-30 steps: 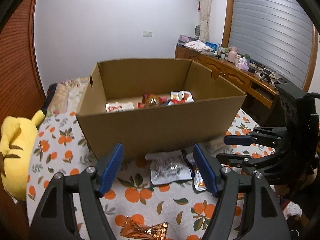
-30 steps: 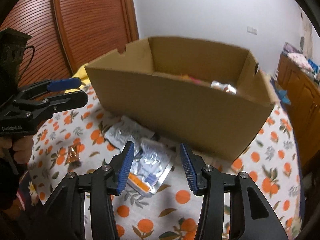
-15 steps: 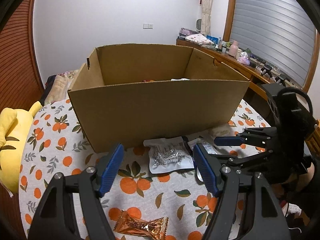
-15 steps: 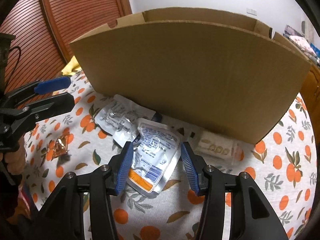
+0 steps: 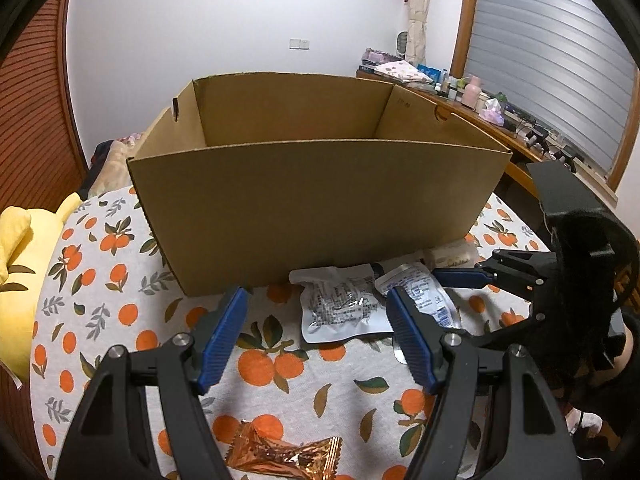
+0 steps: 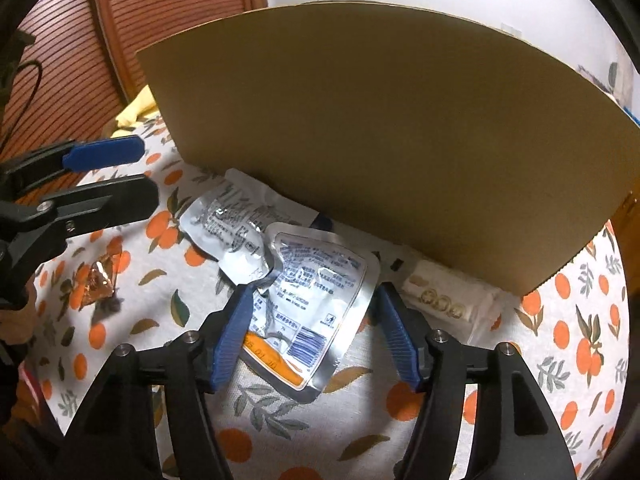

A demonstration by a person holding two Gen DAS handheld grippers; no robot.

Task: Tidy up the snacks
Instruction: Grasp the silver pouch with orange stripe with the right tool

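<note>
1. Orange-printed cloth covers the tabletop, where a cardboard box stands.
2. Right tongs are opening, pads either side of a silver pouch with an orange stripe lying flat in front of the box.
3. Left tongs gape wide, empty.
4. A second silver pouch lies beside it; an amber candy wrapper sits nearer.
</note>
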